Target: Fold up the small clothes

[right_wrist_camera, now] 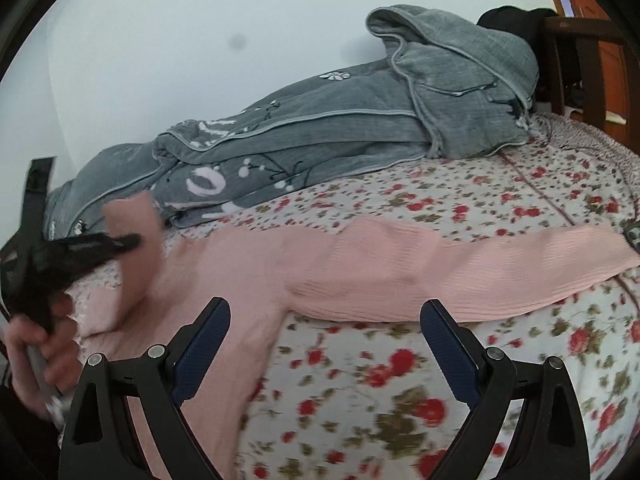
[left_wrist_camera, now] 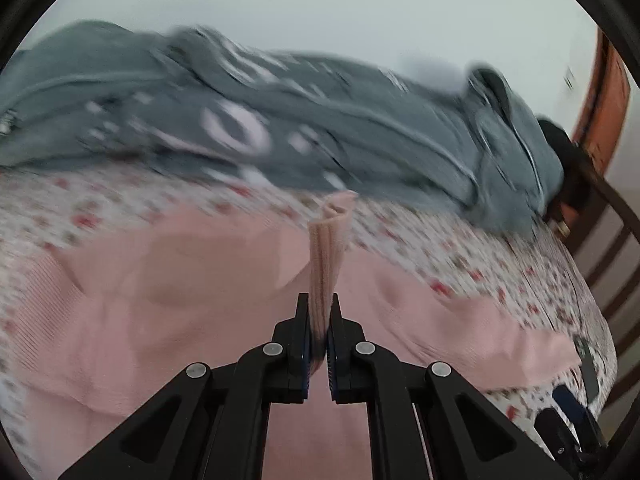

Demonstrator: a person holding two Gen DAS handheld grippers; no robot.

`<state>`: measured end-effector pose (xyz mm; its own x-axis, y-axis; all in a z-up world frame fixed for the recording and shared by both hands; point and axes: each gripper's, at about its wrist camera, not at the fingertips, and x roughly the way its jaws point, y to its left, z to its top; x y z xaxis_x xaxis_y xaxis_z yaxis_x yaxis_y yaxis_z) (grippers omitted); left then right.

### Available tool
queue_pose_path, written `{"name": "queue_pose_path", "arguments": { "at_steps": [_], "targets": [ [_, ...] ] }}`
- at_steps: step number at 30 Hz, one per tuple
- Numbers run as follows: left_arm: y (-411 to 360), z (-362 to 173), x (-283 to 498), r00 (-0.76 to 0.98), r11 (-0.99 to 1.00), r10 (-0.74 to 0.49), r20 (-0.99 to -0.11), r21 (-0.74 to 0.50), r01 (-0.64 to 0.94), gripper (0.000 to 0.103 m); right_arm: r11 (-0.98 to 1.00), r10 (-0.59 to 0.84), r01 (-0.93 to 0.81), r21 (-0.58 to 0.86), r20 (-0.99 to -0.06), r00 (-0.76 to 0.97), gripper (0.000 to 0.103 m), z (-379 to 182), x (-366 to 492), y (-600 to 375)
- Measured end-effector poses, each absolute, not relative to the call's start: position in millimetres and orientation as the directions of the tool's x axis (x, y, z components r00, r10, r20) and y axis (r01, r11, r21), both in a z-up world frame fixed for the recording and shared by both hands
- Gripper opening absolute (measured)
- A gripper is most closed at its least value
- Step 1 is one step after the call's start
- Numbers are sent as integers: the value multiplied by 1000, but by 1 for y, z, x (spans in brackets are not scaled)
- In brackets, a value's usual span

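Between the closed fingers of the left gripper (left_wrist_camera: 319,320) a ribbed cuff of the pink knit top (right_wrist_camera: 256,276) is pinched & held up off the floral bedsheet (right_wrist_camera: 460,200), w/ the rest of the top spread flat below and ahead of it. The right gripper (right_wrist_camera: 326,344) hangs w/ jaws wide apart, holding nothing, just above the top's body; one sleeve stretches off to its right. Beyond both grippers a grey blanket (right_wrist_camera: 340,128) lies heaped along the pale wall (right_wrist_camera: 200,40), w/ the person's left hand (right_wrist_camera: 36,344) at far left of the right wrist view.
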<state>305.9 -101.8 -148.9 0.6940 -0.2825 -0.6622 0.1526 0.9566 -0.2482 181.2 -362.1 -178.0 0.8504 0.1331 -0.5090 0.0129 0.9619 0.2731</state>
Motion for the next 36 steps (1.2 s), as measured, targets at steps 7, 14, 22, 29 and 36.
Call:
{"name": "queue_pose_path", "arguments": {
  "at_steps": [7, 14, 22, 29, 36],
  "targets": [
    [-158, -191, 297, 582, 944, -323, -746, -211, 254, 11, 946, 165, 18, 325, -526, 834, 95, -183, 188, -372],
    [-79, -159, 265, 693, 926, -374, -617, -292, 240, 74, 956, 170, -3, 295, -544, 822, 95, -185, 196, -354],
    [39, -159, 252, 793, 989, -82, -604, -150, -12, 75, 954, 212, -44, 295, -567, 796, 83, -191, 214, -322],
    [115, -181, 257, 759, 969, -83, -645, -229, -88, 75, 972, 181, -42, 229, -628, 757, 50, -207, 242, -291],
    [131, -198, 261, 731, 953, -121, -671, -285, -105, 75, 991, 112, -36, 127, -661, 742, 27, -218, 252, -272]
  ]
}}
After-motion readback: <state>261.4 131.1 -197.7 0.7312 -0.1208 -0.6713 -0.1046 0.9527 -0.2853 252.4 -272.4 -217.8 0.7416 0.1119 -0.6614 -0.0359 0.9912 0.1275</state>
